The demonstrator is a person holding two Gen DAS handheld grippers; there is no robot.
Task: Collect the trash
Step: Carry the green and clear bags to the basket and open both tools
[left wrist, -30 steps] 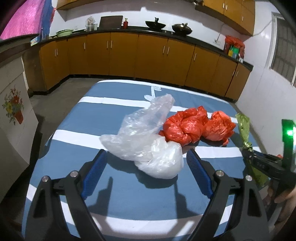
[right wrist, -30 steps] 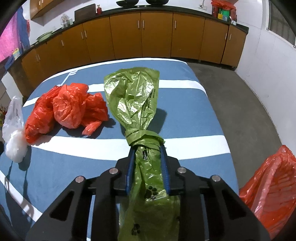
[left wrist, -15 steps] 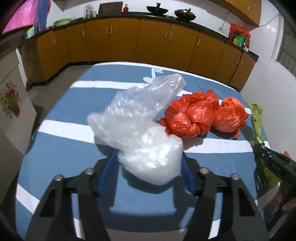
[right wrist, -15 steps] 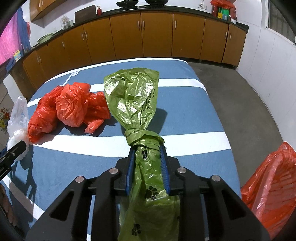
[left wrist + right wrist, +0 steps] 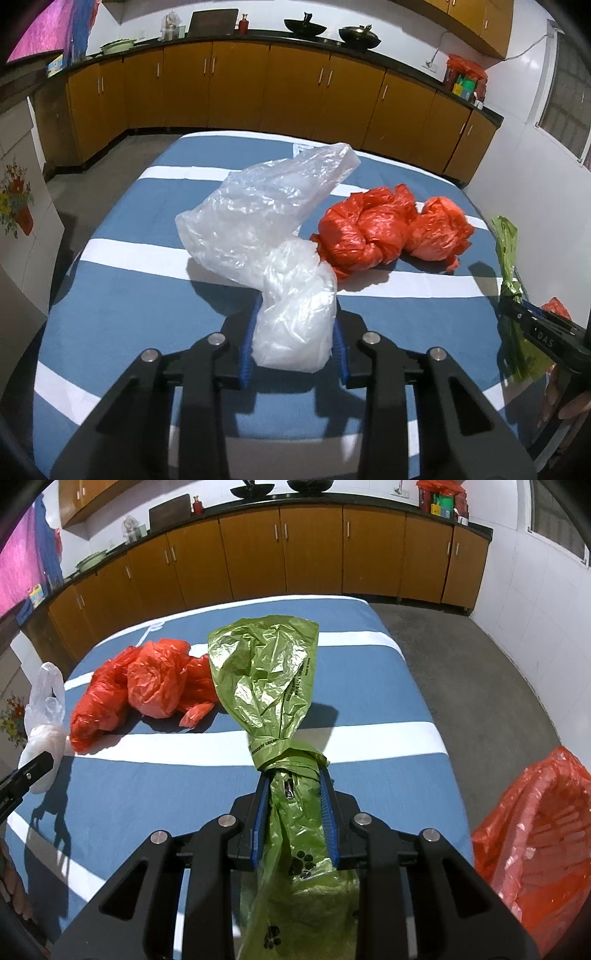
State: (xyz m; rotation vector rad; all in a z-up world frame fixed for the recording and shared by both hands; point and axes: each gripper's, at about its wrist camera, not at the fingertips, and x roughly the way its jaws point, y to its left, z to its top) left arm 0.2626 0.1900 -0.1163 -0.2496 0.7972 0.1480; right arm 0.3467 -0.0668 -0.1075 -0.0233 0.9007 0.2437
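Left claw (image 5: 293, 345) closed on the near, bunched end of the clear plastic bag (image 5: 258, 225); the rest of this bag spread out forward over the blue bed with white stripes (image 5: 122, 295). Just right of it, touching its edge, two crumpled red bags (image 5: 384, 230) lying side by side on the bed. Right claw (image 5: 293, 805) clamped on the green bag (image 5: 266, 679) just behind its knot, with the wide open end standing forward and the paw-print end hanging back between the claw arms. Beside the bed at the far right, a basket lined with a red bag (image 5: 535, 834). Along the walls behind, brown cabinets (image 5: 295, 92) under a dark counter carrying pans and bottles.
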